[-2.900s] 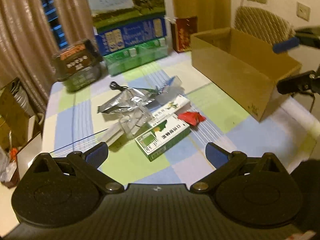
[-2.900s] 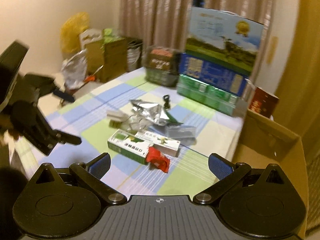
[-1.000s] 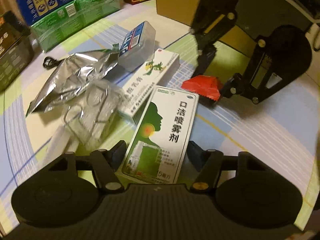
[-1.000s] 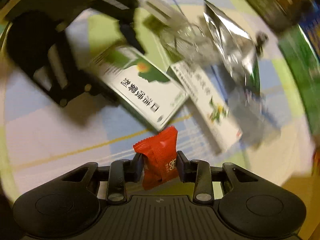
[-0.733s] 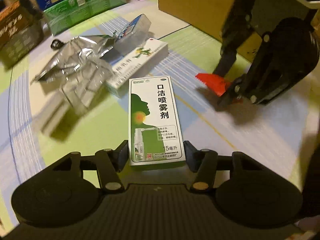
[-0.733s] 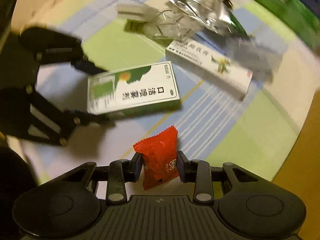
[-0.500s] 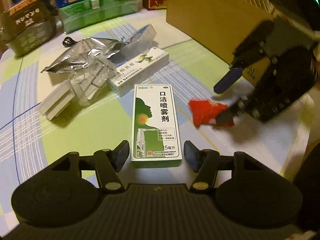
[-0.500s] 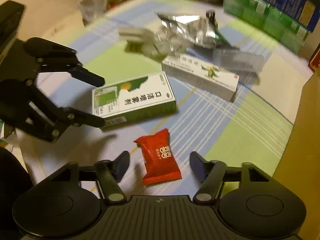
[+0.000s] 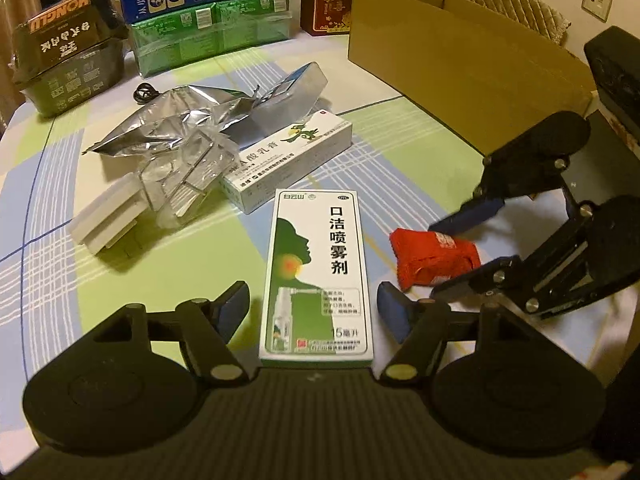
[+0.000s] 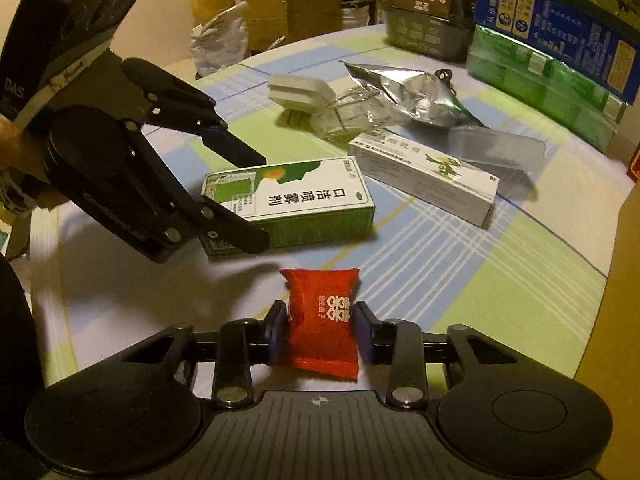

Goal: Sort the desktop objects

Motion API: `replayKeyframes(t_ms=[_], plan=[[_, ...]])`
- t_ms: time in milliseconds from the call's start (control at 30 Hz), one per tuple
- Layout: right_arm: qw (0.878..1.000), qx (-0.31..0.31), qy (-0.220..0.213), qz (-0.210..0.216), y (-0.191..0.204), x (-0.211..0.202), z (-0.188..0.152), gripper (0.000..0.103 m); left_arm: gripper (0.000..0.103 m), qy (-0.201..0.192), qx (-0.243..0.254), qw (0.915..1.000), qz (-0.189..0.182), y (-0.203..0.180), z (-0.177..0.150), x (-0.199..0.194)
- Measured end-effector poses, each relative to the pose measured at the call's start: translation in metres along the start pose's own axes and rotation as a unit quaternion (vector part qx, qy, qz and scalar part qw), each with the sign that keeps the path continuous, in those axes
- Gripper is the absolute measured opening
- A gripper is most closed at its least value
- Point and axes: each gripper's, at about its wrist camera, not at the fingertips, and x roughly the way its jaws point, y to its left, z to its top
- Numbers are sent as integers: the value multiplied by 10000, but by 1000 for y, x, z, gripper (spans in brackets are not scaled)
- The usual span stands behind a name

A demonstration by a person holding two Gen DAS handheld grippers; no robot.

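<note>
A green-and-white spray box (image 9: pixel 316 276) lies flat on the checked tablecloth (image 9: pixel 120 272). My left gripper (image 9: pixel 312 310) straddles its near end; its jaws are opening and the pads stand clear of the box's sides. The right wrist view shows this same box (image 10: pixel 296 200) with the left gripper (image 10: pixel 248 196) around it. A red candy packet (image 10: pixel 320 320) sits between the pads of my right gripper (image 10: pixel 320 332), whose jaws are closing and press on both its sides. In the left wrist view the red packet (image 9: pixel 432 256) lies low over the cloth, in the right gripper (image 9: pixel 452 252).
An open cardboard box (image 9: pixel 460 52) stands at the back right. Behind the spray box lie a long white ointment box (image 9: pixel 292 160), a foil pouch (image 9: pixel 172 116), clear plastic blister trays (image 9: pixel 188 176) and a white block (image 9: pixel 108 220). Green and blue cartons (image 9: pixel 208 12) line the far edge.
My left gripper's jaws have spread away from the spray box, which now rests on the cloth. My right gripper opened, left the red packet on the table, then closed on it again.
</note>
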Motion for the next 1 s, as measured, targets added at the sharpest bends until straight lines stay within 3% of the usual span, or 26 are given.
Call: replayKeyframes(t_ms=[300,433,500,1000], plan=[[9958,828,14,-392,-16,-8,2,29,64,100,-39,9999,85,-5,7,21],[9945,911,0,-517,-14,-11,3,29,61,124,-205,9995,213,-6,7,24],[9939,961,-1,-549,-14,-12,4,29,52,108,-294,9992,263,-5,7,23],[9901,1107,-279,-819,-2,-51,15,28,50,89,-688,9964,484,-10,11,-5]])
